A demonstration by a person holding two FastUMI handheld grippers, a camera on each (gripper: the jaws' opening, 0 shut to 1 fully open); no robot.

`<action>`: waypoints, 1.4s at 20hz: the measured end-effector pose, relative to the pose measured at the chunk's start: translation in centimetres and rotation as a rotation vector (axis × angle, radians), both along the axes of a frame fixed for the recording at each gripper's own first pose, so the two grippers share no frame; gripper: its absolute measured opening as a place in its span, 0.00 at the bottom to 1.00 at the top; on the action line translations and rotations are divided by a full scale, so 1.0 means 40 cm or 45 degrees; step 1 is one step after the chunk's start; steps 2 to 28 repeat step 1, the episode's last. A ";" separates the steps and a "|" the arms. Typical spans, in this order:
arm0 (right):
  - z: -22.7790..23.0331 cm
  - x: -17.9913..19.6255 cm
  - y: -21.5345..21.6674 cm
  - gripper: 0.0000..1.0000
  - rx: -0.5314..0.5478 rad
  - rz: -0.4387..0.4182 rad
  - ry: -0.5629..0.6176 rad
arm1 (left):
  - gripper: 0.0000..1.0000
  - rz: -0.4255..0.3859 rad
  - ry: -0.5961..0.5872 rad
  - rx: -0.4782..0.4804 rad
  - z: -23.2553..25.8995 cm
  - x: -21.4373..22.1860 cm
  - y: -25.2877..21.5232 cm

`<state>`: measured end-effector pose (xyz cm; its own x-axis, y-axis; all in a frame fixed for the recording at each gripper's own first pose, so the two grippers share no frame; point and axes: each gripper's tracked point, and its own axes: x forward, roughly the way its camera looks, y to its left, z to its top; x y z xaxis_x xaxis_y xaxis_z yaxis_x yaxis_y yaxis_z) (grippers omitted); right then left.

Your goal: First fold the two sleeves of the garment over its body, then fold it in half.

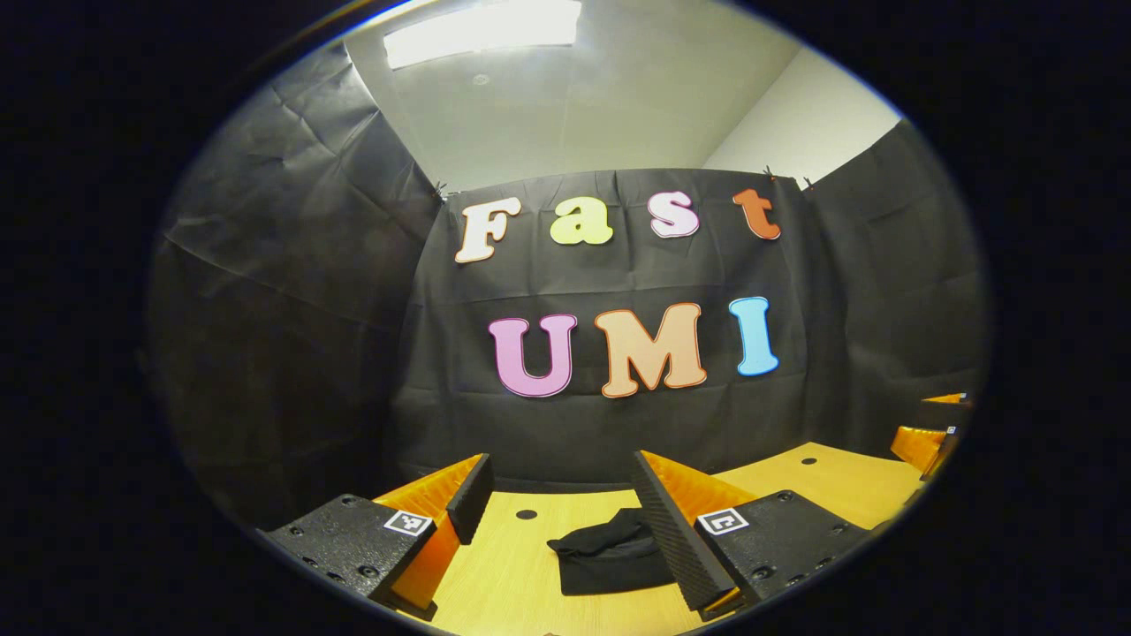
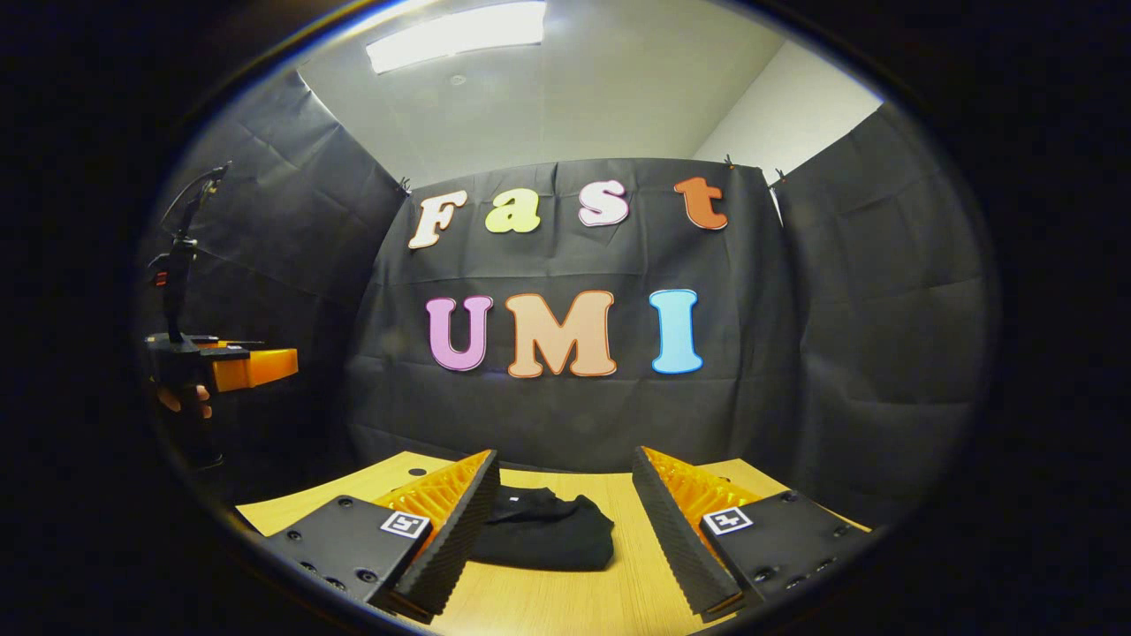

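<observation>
At the bottom of the left gripper view, the left gripper shows its two fingers spread wide apart, with nothing between them but open air. Beyond them, in the lower middle of the frame, the garment lies on the wooden table as a compact dark bundle, folded, its right edge hidden behind the right-hand finger. At the right edge of the same frame, partly cut off, part of the right gripper shows above the table; how it stands cannot be told from there.

In the right gripper view, the right gripper's own fingers sit at the bottom of the frame, likewise held wide open and gripping nothing. The garment lies on the table between and just past them, toward the left-hand finger, which covers its left edge. It touches neither finger. At the middle left of this frame the left gripper hangs well above the table, with a hand around its handle. A ceiling light glows at the upper left.
</observation>
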<state>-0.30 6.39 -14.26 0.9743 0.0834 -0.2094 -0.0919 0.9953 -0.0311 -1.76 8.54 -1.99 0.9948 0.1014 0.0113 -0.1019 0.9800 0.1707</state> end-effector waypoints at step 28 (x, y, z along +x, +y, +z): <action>0.003 -0.003 -0.002 0.96 0.000 0.002 -0.002 | 0.92 -0.005 0.003 -0.005 -0.001 0.001 -0.008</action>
